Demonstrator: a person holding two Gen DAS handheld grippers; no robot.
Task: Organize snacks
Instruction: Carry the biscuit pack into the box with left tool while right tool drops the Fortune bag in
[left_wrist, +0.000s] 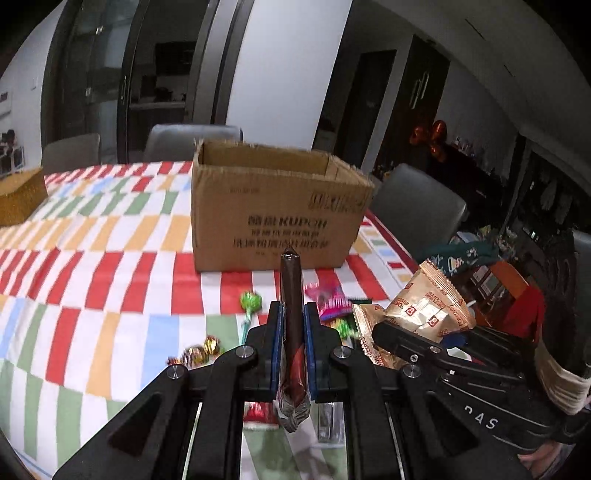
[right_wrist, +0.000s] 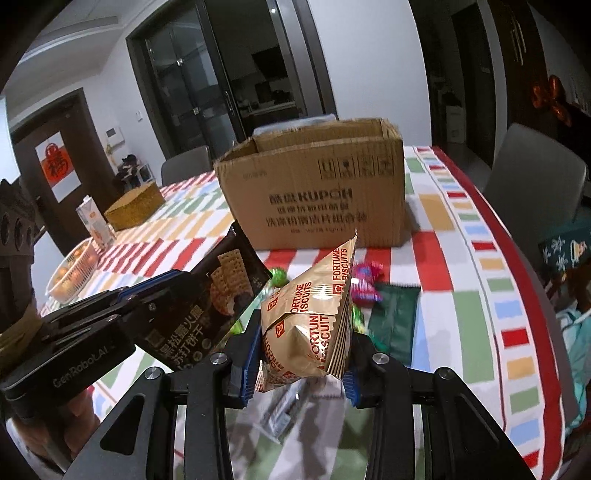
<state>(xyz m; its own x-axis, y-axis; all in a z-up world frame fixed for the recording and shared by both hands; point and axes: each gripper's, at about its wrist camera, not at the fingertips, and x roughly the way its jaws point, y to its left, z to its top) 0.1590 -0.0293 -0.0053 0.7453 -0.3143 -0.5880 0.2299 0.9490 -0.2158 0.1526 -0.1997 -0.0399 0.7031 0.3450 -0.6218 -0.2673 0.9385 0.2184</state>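
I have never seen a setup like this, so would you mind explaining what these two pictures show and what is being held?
There is no robot here: a person holds a two-fingered gripper in each hand, and each gripper carries a wide-angle camera looking along its fingers. One picture is the left gripper's view, the other the right gripper's.

The left gripper is shut on a dark cracker packet, seen edge-on in its own view. The right gripper is shut on a golden biscuit bag.

Below is a table with a striped cloth. On it stand an open cardboard box and a woven basket; wrapped candies and a green packet lie loose.
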